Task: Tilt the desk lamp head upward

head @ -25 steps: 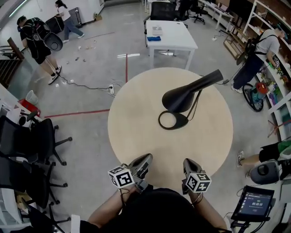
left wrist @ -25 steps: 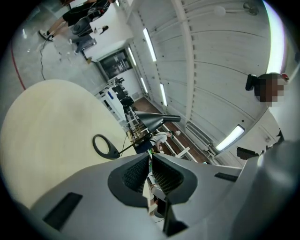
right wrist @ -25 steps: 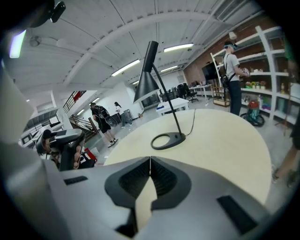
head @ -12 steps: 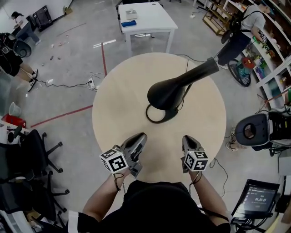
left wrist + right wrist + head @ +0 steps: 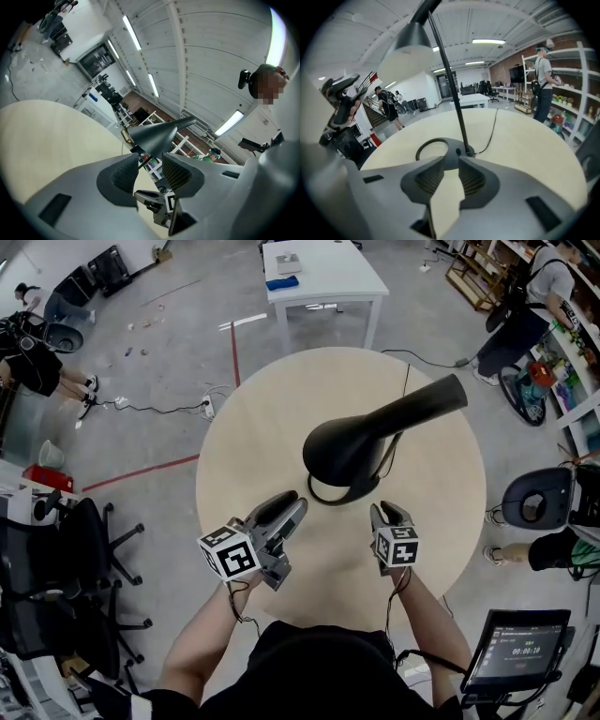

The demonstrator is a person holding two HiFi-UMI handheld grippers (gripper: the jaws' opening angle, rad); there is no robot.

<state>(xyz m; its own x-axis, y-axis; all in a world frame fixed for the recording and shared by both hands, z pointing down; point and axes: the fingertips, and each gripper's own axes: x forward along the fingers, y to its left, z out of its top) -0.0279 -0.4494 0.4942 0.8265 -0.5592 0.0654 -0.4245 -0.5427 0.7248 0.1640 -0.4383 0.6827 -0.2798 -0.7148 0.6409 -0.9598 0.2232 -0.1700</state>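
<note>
A black desk lamp stands on the round beige table (image 5: 244, 437). Its cone head (image 5: 361, 437) points down over the ring-shaped base (image 5: 342, 491), and a thin stem (image 5: 450, 84) rises from the base (image 5: 440, 150). My left gripper (image 5: 292, 505) is just left of the base and short of the head. Its jaws are opening, with nothing between them. In the left gripper view the lamp head (image 5: 157, 133) shows beyond the left gripper (image 5: 151, 161). My right gripper (image 5: 382, 512) hovers just before the base, open and empty.
The lamp's cable (image 5: 405, 390) runs over the table's far edge. A white table (image 5: 323, 277) stands beyond. Black office chairs (image 5: 56, 549) are at the left, a screen (image 5: 511, 652) at the lower right. People stand at the room's edges.
Both grippers have moved forward to the lamp base. The left jaws have parted. The head view has swung, so the table and the lamp sit a little differently in it.
</note>
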